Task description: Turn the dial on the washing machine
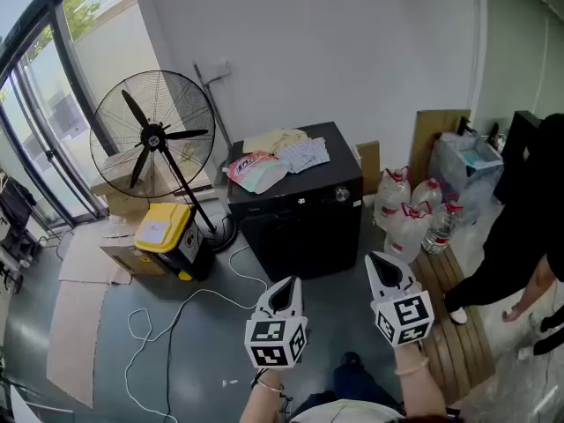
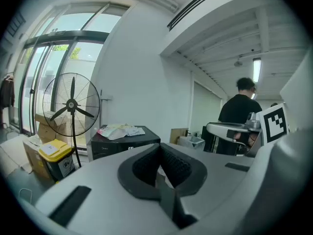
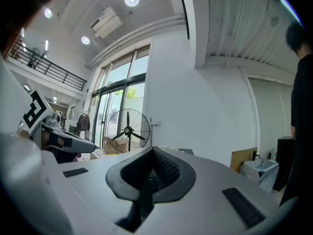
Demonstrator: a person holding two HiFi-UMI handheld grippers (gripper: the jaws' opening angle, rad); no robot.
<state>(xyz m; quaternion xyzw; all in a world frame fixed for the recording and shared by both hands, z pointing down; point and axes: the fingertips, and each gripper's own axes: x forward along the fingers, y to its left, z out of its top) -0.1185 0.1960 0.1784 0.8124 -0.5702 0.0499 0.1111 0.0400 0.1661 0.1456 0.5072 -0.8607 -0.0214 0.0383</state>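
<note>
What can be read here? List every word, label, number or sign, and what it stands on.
No text reads clearly.
Front panel of the washing machine: white marks, too small.
Label on the yellow bin: blurred.
Print on the pink packet: blurred.
Labels on the bottles: too small.

Standing fan (image 1: 154, 135) at the floor's left, beside the window. At its foot is a yellow-lidded bin (image 1: 163, 229), touching a cardboard box (image 1: 123, 258). Flattened cardboard (image 1: 75, 324) and a looped white cable (image 1: 189, 296) lie on the floor's left part. Water bottles (image 1: 407, 214) cluster at right, near a clear plastic tub (image 1: 471, 161). A person in black (image 1: 529, 218) stands at the right edge.
</note>
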